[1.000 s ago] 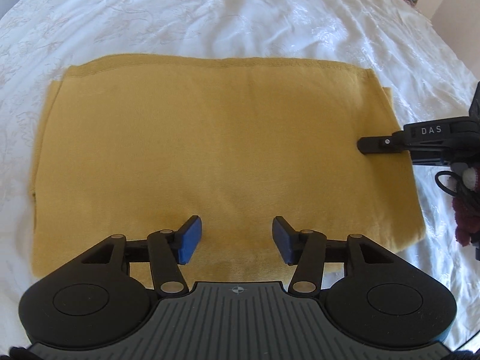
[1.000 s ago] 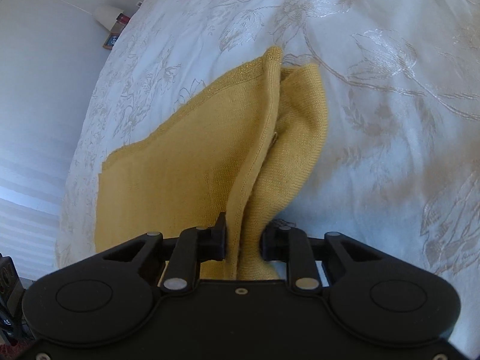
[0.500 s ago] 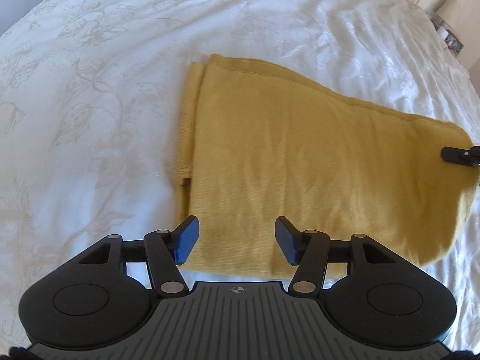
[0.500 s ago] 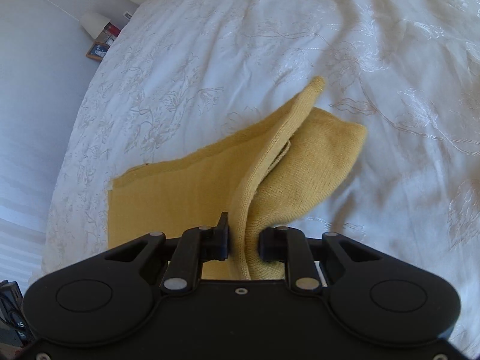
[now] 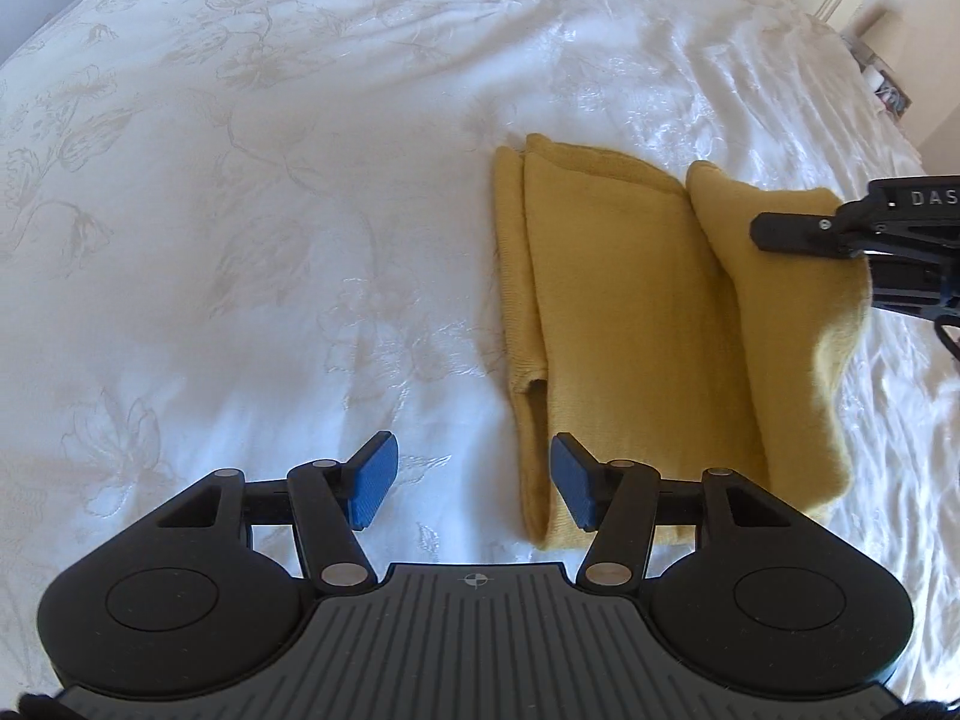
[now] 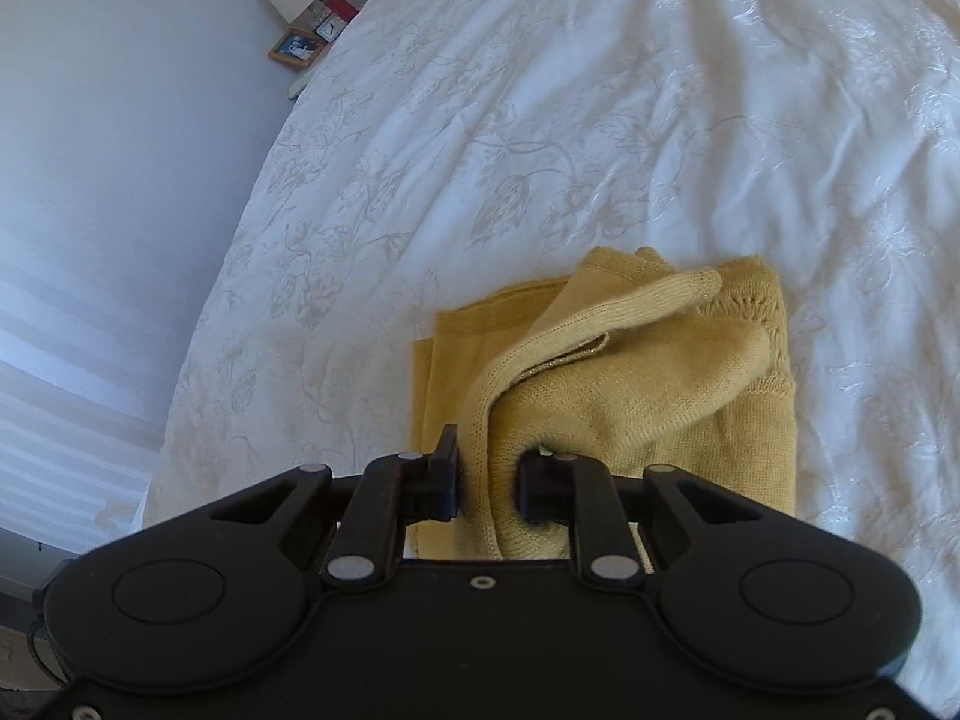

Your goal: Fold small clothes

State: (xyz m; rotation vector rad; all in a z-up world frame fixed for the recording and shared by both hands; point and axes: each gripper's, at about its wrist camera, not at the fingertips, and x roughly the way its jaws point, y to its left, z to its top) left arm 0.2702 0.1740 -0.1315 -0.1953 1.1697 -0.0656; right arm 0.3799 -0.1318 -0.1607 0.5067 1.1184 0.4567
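Observation:
A mustard-yellow knit garment (image 5: 630, 324) lies on the white bed cover, folded into a narrow strip. My right gripper (image 6: 489, 480) is shut on its edge and holds one half lifted and doubled over the rest of the yellow garment (image 6: 630, 384). In the left wrist view the right gripper (image 5: 780, 232) reaches in from the right edge, pinching the raised flap. My left gripper (image 5: 474, 480) hovers open over the bed cover at the garment's near left corner, its blue pads holding nothing.
The white embroidered bed cover (image 5: 240, 210) spreads wide to the left of the garment. A bedside surface with a picture frame (image 6: 297, 48) and a lamp stands beyond the bed's far left edge. A pale wall (image 6: 120, 150) is on the left.
My right gripper has carried the garment's edge up and over, folding it across the rest. My left gripper has slid off the garment toward its left corner.

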